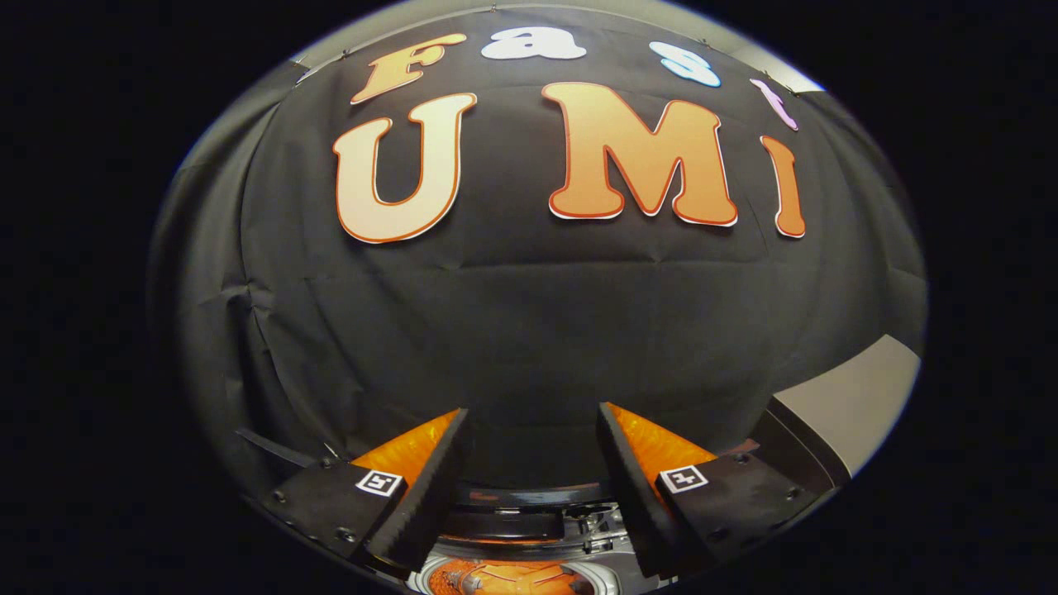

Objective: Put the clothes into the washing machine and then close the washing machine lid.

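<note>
My gripper (533, 417) stands open, raised and facing the booth's black cloth wall, with nothing between its fingers. Low between the fingers, beneath them, I see the round opening of the washing machine (512, 529), its dark rim curving across. Something orange (504, 578) lies inside the drum; I cannot tell whether it is the clothes. To the right of the right finger a grey-white panel (851, 401) rises at an angle, likely the raised lid of the machine.
The black cloth wall (529, 330) stands close ahead, across everything beyond the fingers. A thin dark strap or rod (273, 446) slants beside the left finger.
</note>
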`<move>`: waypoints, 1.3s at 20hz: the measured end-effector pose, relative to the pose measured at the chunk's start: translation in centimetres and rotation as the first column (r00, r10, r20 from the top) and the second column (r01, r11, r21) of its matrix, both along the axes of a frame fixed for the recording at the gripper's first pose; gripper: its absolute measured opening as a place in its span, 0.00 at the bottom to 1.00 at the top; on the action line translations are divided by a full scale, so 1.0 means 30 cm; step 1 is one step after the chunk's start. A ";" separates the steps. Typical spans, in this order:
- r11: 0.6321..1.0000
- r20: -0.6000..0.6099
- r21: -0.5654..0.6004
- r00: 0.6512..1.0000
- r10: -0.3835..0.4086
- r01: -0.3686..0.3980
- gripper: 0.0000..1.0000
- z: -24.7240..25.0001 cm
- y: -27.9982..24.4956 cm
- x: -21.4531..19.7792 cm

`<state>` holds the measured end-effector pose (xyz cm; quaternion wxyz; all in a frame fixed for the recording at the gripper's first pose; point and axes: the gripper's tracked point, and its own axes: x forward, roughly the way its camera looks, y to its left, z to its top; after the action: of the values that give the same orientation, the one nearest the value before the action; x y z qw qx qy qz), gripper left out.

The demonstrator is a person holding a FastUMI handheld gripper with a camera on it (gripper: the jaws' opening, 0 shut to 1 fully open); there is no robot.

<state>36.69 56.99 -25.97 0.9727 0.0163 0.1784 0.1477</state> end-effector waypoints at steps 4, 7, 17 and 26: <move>1.000 0.016 0.004 1.000 0.004 -0.004 0.97 -0.001 -0.026 -0.072; 1.000 0.035 0.006 0.999 0.003 -0.003 0.97 0.003 -0.055 -0.175; 1.000 0.054 0.006 0.998 0.023 -0.024 0.97 -0.040 -0.107 -0.337; 1.000 -0.017 0.005 1.000 0.021 -0.021 0.97 -0.173 -0.158 -0.503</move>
<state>21.60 52.25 -31.15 0.9695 0.0178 0.1864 0.1583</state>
